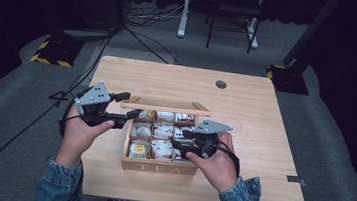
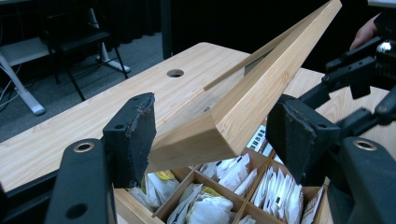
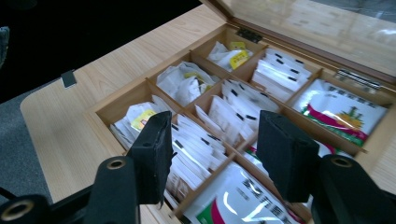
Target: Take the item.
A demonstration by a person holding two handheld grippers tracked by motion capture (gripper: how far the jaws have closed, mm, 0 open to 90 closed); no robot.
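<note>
Holding the tea box (image 1: 158,167) lid (image 2: 261,88) up at its corner, my left gripper (image 2: 212,135) has its jaws round the stiff, light wood, while the box sits mid-bench (image 1: 257,189). Hovering over the box's near-right compartments, my right gripper (image 3: 212,149) stands half open and empty; those thin sachets (image 3: 196,144) are light, limp and slippery, so I'd pinch one by its upper edge.

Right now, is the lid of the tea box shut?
No, the lid stands raised above the tea box, its corner between the left claw pads.

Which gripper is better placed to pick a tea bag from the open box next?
Right. The right gripper hangs open over the packets in the tea box, while the left gripper straddles the raised lid's corner.
</note>
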